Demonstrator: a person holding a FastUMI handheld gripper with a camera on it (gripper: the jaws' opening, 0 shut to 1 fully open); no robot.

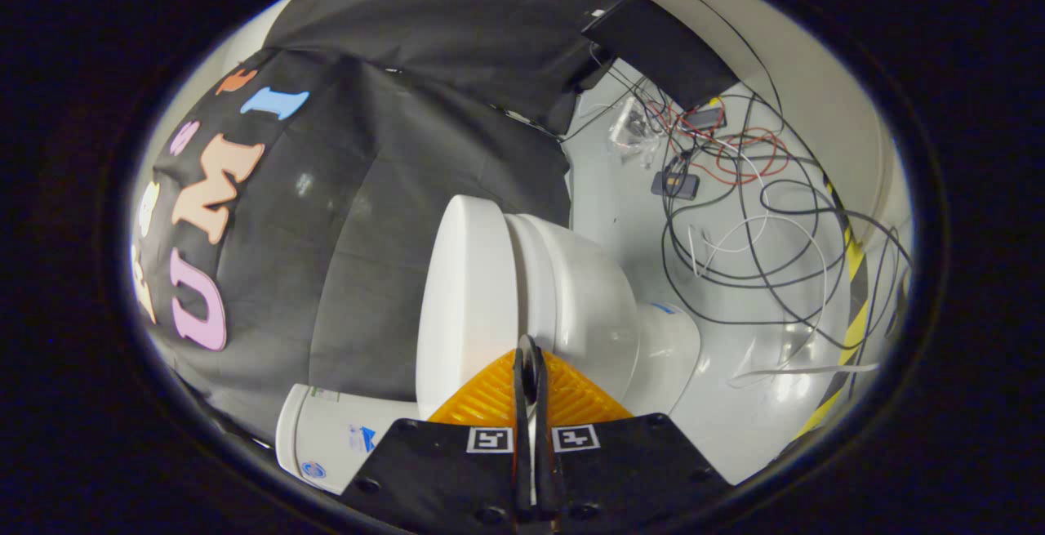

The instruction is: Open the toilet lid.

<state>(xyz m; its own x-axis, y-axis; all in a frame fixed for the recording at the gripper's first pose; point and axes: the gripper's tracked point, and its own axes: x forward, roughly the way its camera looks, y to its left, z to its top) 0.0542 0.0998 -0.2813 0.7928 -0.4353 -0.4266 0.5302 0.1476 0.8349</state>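
Note:
The view is rolled on its side, so the white toilet lies sideways in it. Its lid (461, 298) is a flat white oval resting against the seat and bowl (580, 298), with the pedestal (669, 347) beyond and the tank (326, 437) beside the fingers. My gripper (529, 349) has its orange fingers (571, 396) drawn close together at the lid's front rim. A thin white sliver of that rim shows between the black pads, which press on it from both sides.
On the pale floor beyond the toilet lies a tangle of black, white and red cables (751, 216) with small devices. A yellow-and-black hazard strip (853, 290) runs along the floor's far side. A black cloth wall (367, 192) stands behind the toilet.

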